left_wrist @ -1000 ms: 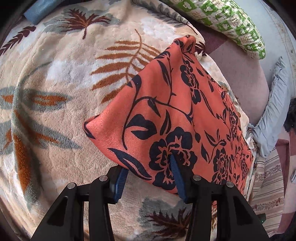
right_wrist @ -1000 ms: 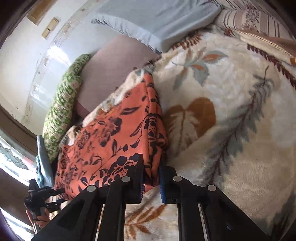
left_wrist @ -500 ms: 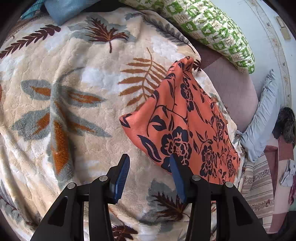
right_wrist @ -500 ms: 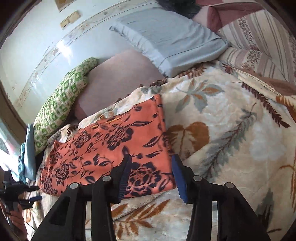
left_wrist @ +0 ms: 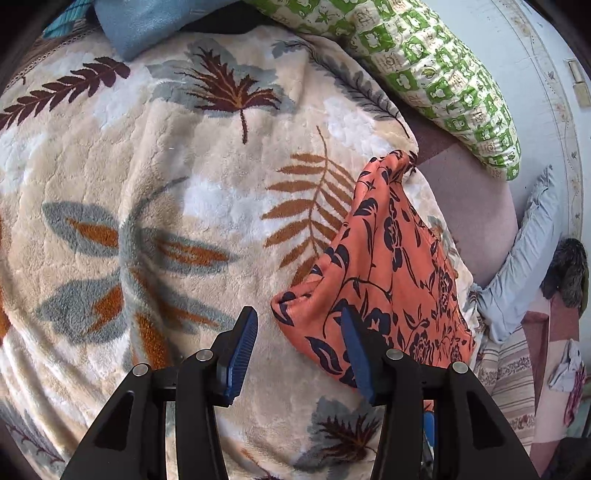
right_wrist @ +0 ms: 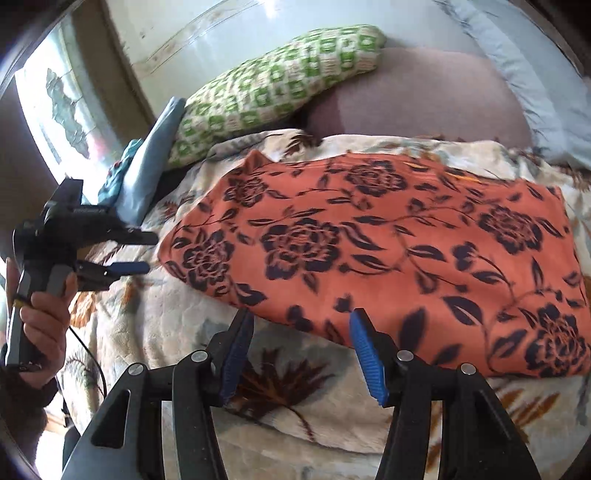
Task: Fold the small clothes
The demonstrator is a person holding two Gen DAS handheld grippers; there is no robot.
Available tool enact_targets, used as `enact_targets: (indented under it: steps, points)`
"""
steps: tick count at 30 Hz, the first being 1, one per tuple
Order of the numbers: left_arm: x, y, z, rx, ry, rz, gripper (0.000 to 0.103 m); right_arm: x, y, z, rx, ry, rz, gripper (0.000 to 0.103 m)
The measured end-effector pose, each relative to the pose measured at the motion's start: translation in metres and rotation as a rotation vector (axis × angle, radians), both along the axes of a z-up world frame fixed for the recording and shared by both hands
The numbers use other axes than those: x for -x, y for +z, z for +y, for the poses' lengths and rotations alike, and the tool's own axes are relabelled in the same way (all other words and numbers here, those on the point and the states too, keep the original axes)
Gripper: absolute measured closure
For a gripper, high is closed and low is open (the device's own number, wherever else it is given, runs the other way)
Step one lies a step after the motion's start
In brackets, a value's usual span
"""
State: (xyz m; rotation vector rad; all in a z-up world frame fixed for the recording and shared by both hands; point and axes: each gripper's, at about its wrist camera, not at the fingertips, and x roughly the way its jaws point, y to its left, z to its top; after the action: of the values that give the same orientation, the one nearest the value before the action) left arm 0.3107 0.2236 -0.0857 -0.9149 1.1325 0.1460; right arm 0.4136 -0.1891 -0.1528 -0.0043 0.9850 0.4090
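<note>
An orange cloth with a dark floral print (right_wrist: 388, 236) lies folded flat on the leaf-patterned blanket (right_wrist: 280, 391); it also shows in the left wrist view (left_wrist: 384, 266), right of centre. My left gripper (left_wrist: 299, 350) is open and empty, its right finger just over the cloth's near corner. It also shows at the left of the right wrist view (right_wrist: 140, 251), held in a hand. My right gripper (right_wrist: 301, 350) is open and empty, just in front of the cloth's near edge.
A green-and-white patterned pillow (left_wrist: 436, 74) and a mauve cushion (right_wrist: 417, 96) lie at the head of the bed. A pale blue pillow (left_wrist: 524, 258) lies to the right, blue cloth (left_wrist: 147, 26) at the far left. The blanket (left_wrist: 147, 221) spreads left of the cloth.
Both grippers let go of the cloth and opened. The cloth dropped flat onto the blanket. Both grippers pulled back from it, and the right view swung to face the cloth's long side.
</note>
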Motion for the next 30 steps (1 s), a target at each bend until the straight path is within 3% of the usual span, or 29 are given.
enact_targets:
  steps: [5,10,16,22,30]
  points:
    - [-0.026,-0.006,0.005,0.022,-0.079,-0.002,0.056,-0.014,-0.010,0.074,0.070,0.166,-0.001,0.043]
    - [-0.066,-0.005,0.013,-0.019,-0.204,0.013,0.055,-0.021,-0.026,0.118,0.141,0.250,-0.021,0.042]
    - [-0.121,-0.009,0.017,-0.007,-0.334,0.031,0.055,-0.024,-0.040,0.143,0.224,0.261,-0.067,0.040]
    - [-0.175,-0.014,0.004,-0.003,-0.386,0.039,0.054,-0.027,-0.050,0.156,0.291,0.278,-0.127,0.041]
    - [-0.227,-0.055,-0.037,-0.055,-0.501,0.120,0.052,-0.029,-0.054,0.159,0.325,0.275,-0.186,0.045]
